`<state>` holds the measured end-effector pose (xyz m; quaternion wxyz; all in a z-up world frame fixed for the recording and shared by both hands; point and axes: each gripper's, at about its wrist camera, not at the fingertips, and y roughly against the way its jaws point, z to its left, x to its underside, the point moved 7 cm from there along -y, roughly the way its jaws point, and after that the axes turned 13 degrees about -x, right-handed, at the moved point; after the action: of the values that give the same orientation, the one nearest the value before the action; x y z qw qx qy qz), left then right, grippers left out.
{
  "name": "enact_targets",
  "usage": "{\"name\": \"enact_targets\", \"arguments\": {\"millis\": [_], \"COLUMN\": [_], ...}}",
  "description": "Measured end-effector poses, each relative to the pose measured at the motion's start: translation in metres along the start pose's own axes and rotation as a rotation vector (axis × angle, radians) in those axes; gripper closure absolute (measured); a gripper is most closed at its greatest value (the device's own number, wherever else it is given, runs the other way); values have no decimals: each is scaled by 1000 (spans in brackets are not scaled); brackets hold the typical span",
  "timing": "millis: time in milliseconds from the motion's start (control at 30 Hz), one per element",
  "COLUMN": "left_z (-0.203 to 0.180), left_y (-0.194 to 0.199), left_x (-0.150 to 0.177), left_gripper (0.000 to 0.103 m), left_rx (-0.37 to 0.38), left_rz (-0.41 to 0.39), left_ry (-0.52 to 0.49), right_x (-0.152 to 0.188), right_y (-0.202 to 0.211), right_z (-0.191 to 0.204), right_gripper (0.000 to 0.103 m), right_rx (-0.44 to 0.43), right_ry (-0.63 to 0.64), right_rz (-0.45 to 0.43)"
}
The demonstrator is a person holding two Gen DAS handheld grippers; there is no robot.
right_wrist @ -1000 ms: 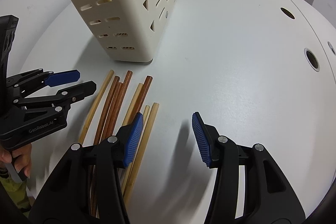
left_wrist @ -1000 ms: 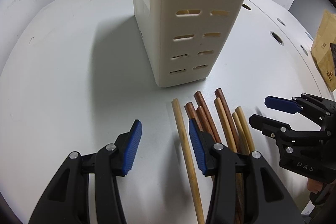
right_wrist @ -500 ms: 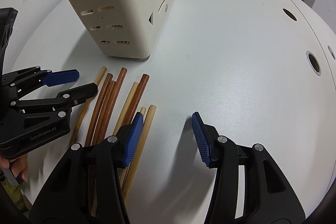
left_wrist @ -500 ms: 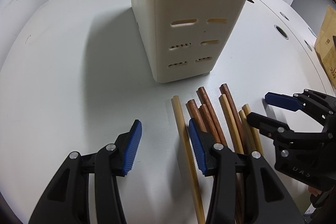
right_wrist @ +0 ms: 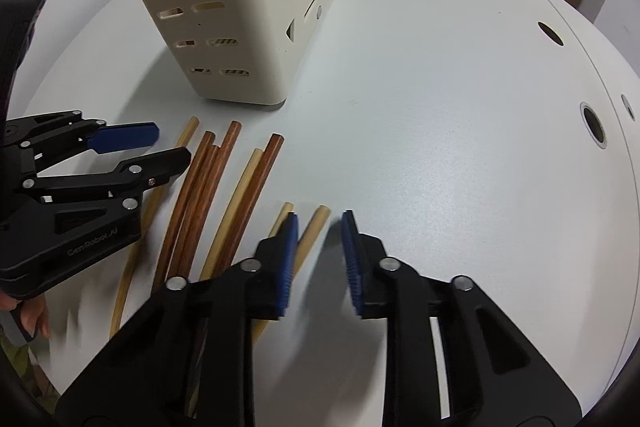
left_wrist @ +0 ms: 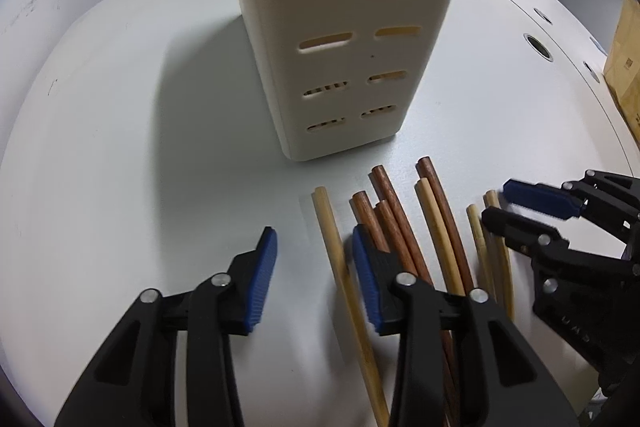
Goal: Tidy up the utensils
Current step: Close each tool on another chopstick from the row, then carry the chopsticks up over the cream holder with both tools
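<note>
A cream slotted utensil holder point(left_wrist: 348, 47) point(right_wrist: 224, 7) stands on the white round table point(left_wrist: 120, 147). In front of it lie several chopsticks, pale and dark brown point(left_wrist: 384, 211) point(right_wrist: 204, 187). My left gripper point(left_wrist: 313, 251) point(right_wrist: 172, 145) hangs over the leftmost pale chopstick point(left_wrist: 332, 247). Its jaws are closing with that stick between them, near the right pad, and a gap remains. My right gripper point(right_wrist: 320, 223) point(left_wrist: 496, 202) straddles the rightmost pale chopstick point(right_wrist: 314, 233). Those jaws are also closing and stand narrow, without both pads pressing.
Round holes point(right_wrist: 594, 127) point(left_wrist: 538, 47) sit in the table to the right. A brown cardboard box point(left_wrist: 624, 67) stands at the far right edge. A person's hand point(right_wrist: 32, 315) holds the left gripper's handle.
Both pairs of jaws have narrowed, the right far more. The right gripper has shifted left, so the outer pale chopstick now lies between its pads. The holder looms closer.
</note>
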<state>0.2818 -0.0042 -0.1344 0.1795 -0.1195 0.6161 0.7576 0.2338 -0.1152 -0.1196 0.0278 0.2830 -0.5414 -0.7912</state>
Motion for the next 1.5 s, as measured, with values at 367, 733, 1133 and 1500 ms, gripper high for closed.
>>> {"name": "enact_targets", "arguments": {"millis": [367, 733, 1133, 1500], "left_z": [-7, 13, 24, 47], "left_y": [1, 69, 132, 176], "left_x": [-6, -27, -41, -39], "left_gripper": [97, 97, 97, 97], "left_rx": [-30, 10, 2, 36], "left_rz": [-19, -215, -392, -511], "left_ry": [-74, 29, 78, 145], "right_x": [3, -32, -57, -71], "right_y": [7, 54, 124, 154], "right_z": [-5, -3, 17, 40], "right_gripper": [97, 97, 97, 97], "right_rx": [-45, -99, -83, -94], "right_ry": [-21, -21, 103, 167], "right_rz": [-23, -196, -411, -540]}}
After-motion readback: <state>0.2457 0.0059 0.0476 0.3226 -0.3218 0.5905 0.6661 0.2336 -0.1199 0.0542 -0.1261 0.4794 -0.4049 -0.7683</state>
